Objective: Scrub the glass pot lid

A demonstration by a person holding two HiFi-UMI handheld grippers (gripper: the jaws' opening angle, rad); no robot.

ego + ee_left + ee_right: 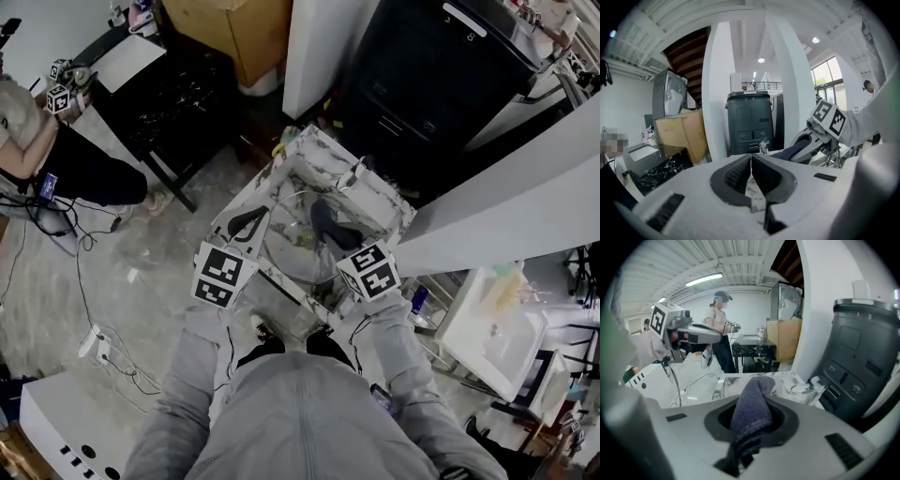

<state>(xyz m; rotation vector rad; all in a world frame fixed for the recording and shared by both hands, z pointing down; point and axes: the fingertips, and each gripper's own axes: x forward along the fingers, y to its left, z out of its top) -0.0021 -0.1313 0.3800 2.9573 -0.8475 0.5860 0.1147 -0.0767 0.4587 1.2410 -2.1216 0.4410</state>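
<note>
Right tongs [753,404] clamping cloth [750,420], left tongs [751,158] closed, glass lid [284,246] faint.

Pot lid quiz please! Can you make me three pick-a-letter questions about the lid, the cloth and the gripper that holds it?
1. Where is the glass lid?
A) in the marbled basin
B) on a bed
C) inside a fridge

2. What colour is the cloth?
A) yellow
B) dark blue-grey
C) white

3. What are the right gripper's jaws doing?
A) wide open and empty
B) holding a spoon
C) shut on the cloth

Answers:
1 A: the head view shows the lid inside the basin's walls.
2 B: the right gripper view shows it dark blue-grey.
3 C: that view shows the cloth pinched between the jaws.
</note>
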